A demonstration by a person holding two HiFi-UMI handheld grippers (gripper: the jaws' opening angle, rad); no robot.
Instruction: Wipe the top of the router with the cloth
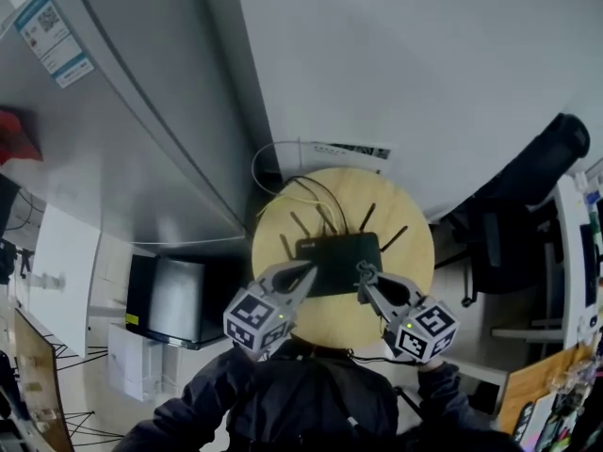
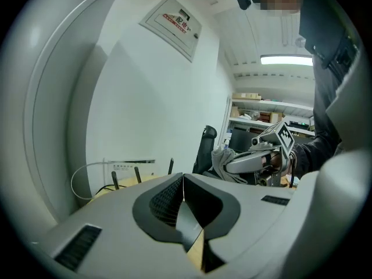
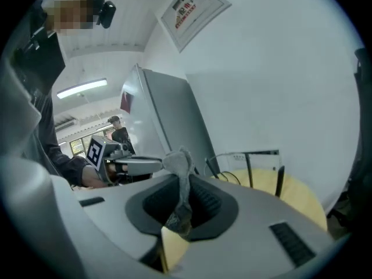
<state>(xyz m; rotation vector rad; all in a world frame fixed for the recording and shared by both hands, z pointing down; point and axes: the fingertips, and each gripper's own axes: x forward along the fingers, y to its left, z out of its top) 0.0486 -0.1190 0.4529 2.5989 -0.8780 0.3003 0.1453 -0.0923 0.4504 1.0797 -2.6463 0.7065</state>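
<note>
Head view: a grey refrigerator (image 1: pixel 141 139) rises beyond and to the left of the left hand-held gripper (image 1: pixel 303 273). A round wooden desk (image 1: pixel 415 243) lies beneath both hand-held grippers. The black router (image 1: pixel 339 252), antennas up, sits on it just ahead of their tips, its near edge between them. The left hand-held gripper is clenched with nothing in its jaws. The right hand-held gripper (image 1: pixel 364 275) grasps a grey cloth (image 3: pixel 177 161), which bunches up past its tips.
</note>
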